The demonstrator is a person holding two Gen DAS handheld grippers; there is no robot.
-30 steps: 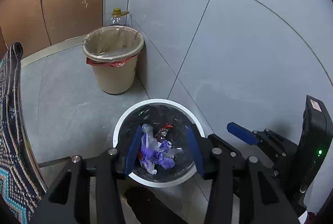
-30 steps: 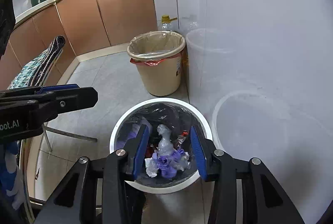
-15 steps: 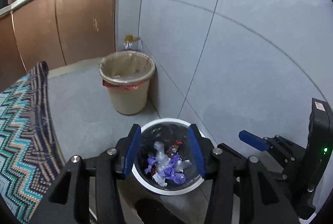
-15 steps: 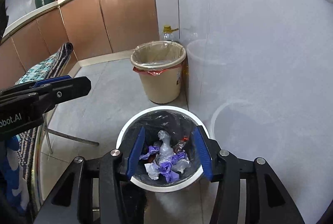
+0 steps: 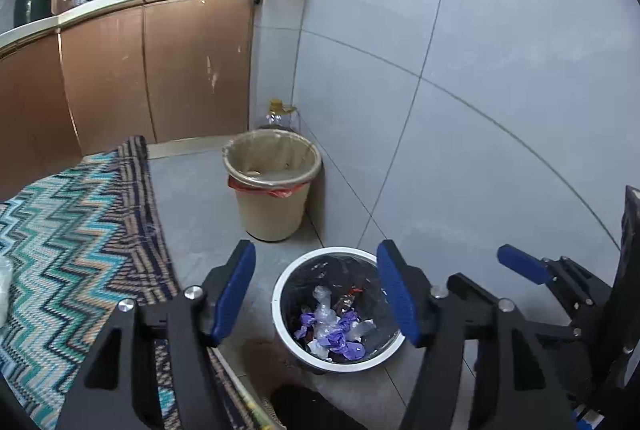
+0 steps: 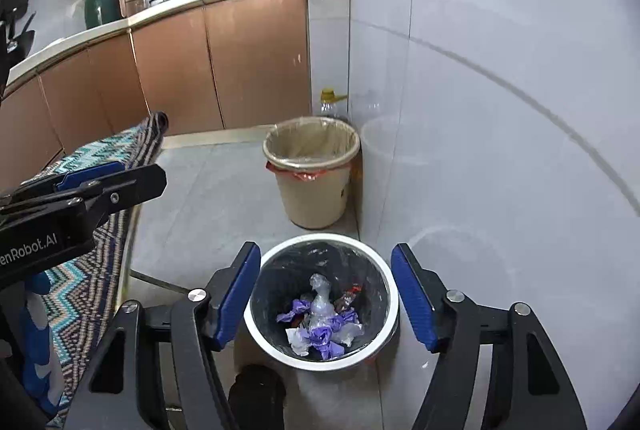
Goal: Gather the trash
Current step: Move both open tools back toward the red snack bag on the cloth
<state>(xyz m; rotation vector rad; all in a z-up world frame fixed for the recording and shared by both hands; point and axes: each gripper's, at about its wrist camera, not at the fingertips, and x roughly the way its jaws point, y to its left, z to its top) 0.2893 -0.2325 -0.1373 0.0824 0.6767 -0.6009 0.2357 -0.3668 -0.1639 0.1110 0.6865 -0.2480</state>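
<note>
Trash (image 5: 334, 330): crumpled purple and clear plastic scraps with a bit of red wrapper, lying in the bottom of the small round white-rimmed bin with a black liner (image 5: 280, 326), down on the grey floor tiles below and ahead of both grippers. Not held by either.

Far left of the left gripper (image 5: 316, 294): zigzag-patterned teal, black and cream woven cloth (image 5: 72, 230), close beside the left finger. Left gripper released, blue pads (image 5: 234, 294) spread wide, jaws just been opening, nothing between them; small bin framed in the gap, well below. Farther ahead: beige plastic bin with a clear liner and a red bag edge (image 5: 272, 186), against the glossy white tiled wall (image 5: 480, 90), with a clear bottle with a yellow cap (image 5: 280, 114) behind it. Beyond, brown cabinet doors (image 5: 160, 70) under a pale counter.

To the right: right gripper (image 6: 326, 296), likewise released, jaws just been opening, empty, blue pads (image 6: 414, 296) flanking the small bin from above, apart from its rim.
</note>
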